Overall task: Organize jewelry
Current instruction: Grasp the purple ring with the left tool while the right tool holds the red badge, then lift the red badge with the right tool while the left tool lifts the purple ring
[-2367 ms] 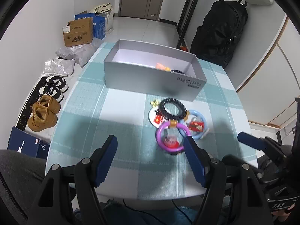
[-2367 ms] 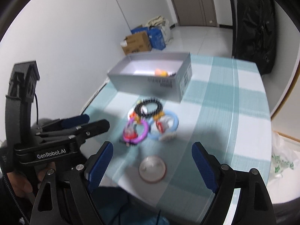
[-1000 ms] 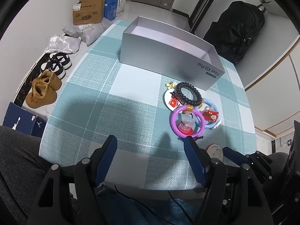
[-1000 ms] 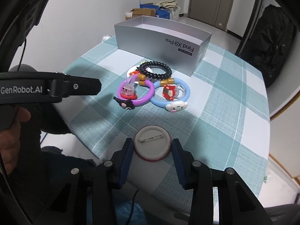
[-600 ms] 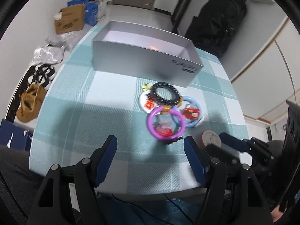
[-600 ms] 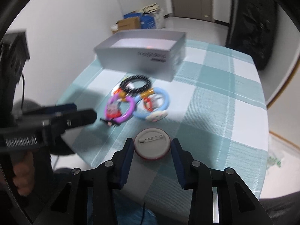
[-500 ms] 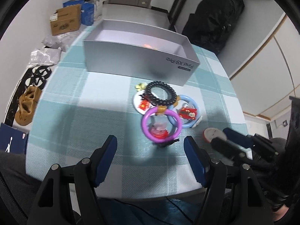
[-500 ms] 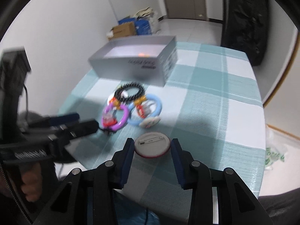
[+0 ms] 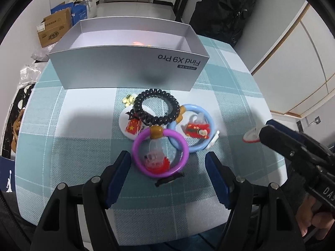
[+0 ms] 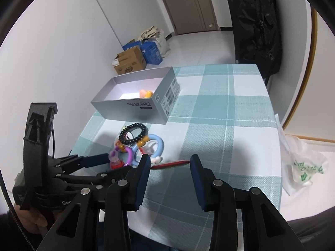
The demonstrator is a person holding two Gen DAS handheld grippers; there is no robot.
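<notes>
My right gripper (image 10: pixel 170 163) is shut on a round red-rimmed pin badge (image 10: pixel 170 164), held edge-on above the checked tablecloth; the badge also shows in the left wrist view (image 9: pixel 251 136). My left gripper (image 9: pixel 167 167) is open, its fingers either side of a purple ring bracelet (image 9: pixel 160 152). A blue ring bracelet (image 9: pixel 191 128), a black bead bracelet (image 9: pixel 157 109), a white flag badge (image 9: pixel 132 123) and a small gold piece (image 9: pixel 128 100) lie clustered before the grey box (image 9: pixel 129 62). An orange item (image 10: pixel 145 93) lies inside the box.
The table's front edge (image 9: pixel 146 238) is close below my left gripper. Cardboard boxes (image 10: pixel 134 61) and a black backpack (image 10: pixel 257 25) stand on the floor beyond. A white plastic bag (image 10: pixel 301 167) hangs off the table's right side.
My right gripper closed on the pin badge, lifted it and tipped it edge-on. My left gripper moved forward until its open fingers flank the purple bracelet.
</notes>
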